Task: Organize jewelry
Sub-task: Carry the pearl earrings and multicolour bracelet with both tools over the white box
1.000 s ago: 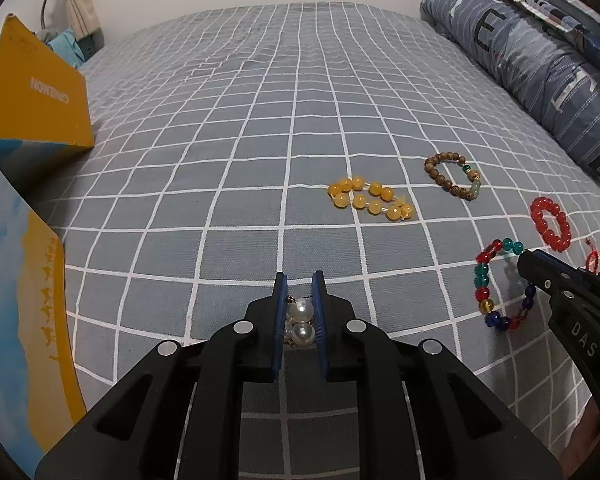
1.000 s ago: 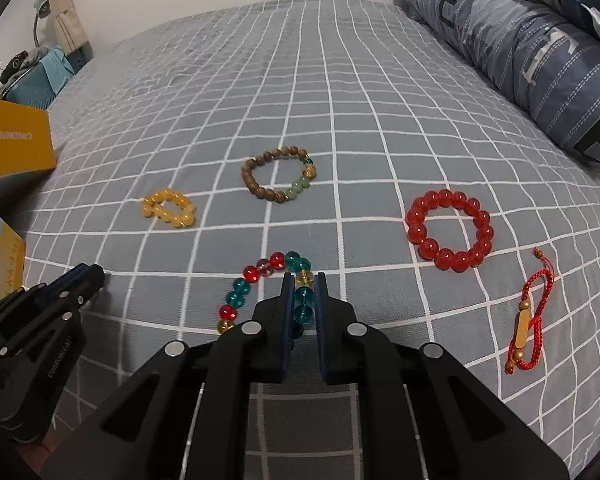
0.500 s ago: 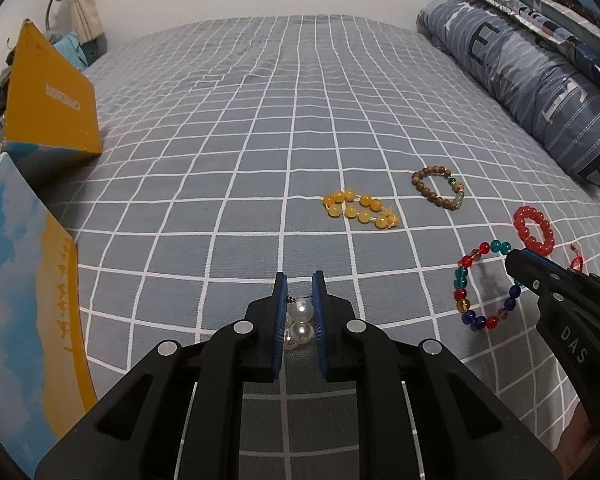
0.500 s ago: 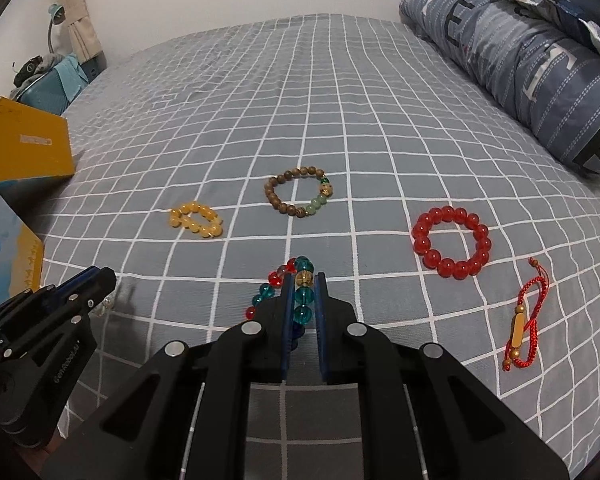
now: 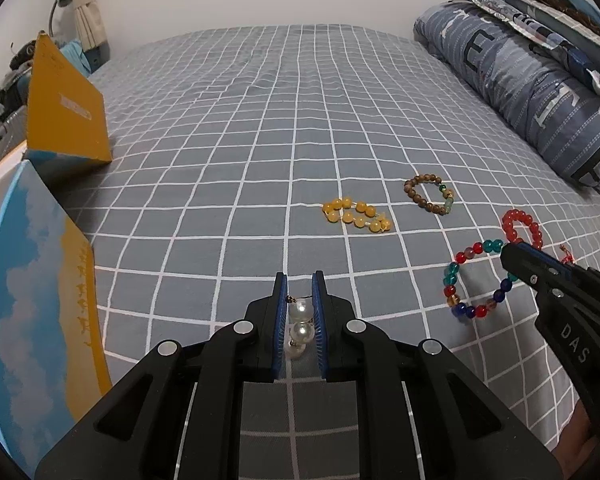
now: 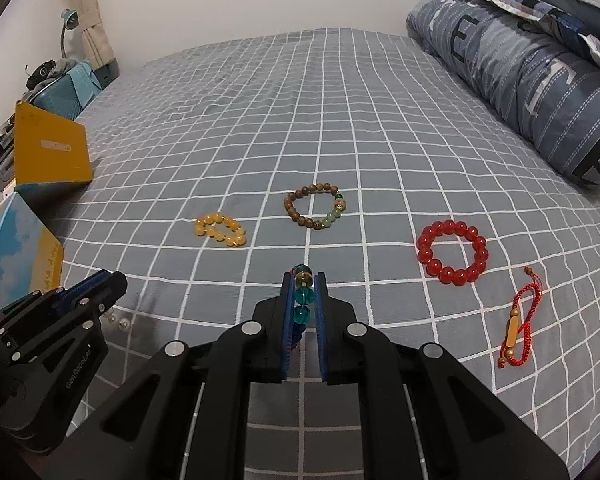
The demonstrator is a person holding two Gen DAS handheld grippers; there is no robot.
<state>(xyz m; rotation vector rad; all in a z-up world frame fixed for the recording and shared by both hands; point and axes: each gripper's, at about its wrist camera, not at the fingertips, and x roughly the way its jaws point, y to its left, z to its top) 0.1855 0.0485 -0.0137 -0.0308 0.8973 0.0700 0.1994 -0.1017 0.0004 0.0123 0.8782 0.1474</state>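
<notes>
On the grey checked bedspread [image 5: 228, 128] in front of you, your left gripper [image 5: 299, 296] is clamped on a string of pearls [image 5: 300, 330], three white beads stacked between its blue pads. Your right gripper [image 6: 303, 298] is closed on the multicoloured bead bracelet [image 6: 302, 298], teal and amber beads pinched between its fingers; from the left camera, that bracelet's loop [image 5: 466, 276] hangs from the gripper tip over the cover. Beyond your grippers, the yellow bead bracelet [image 6: 221, 230] and the brown wooden bracelet [image 6: 315, 205] lie flat, near each other. To your right sits the red bead bracelet [image 6: 452, 251], with the red cord bracelet [image 6: 516, 320] just beside it. Two boxes [image 5: 66, 104] stand at the left edge, and a striped pillow [image 5: 532, 84] lies along the right.
</notes>
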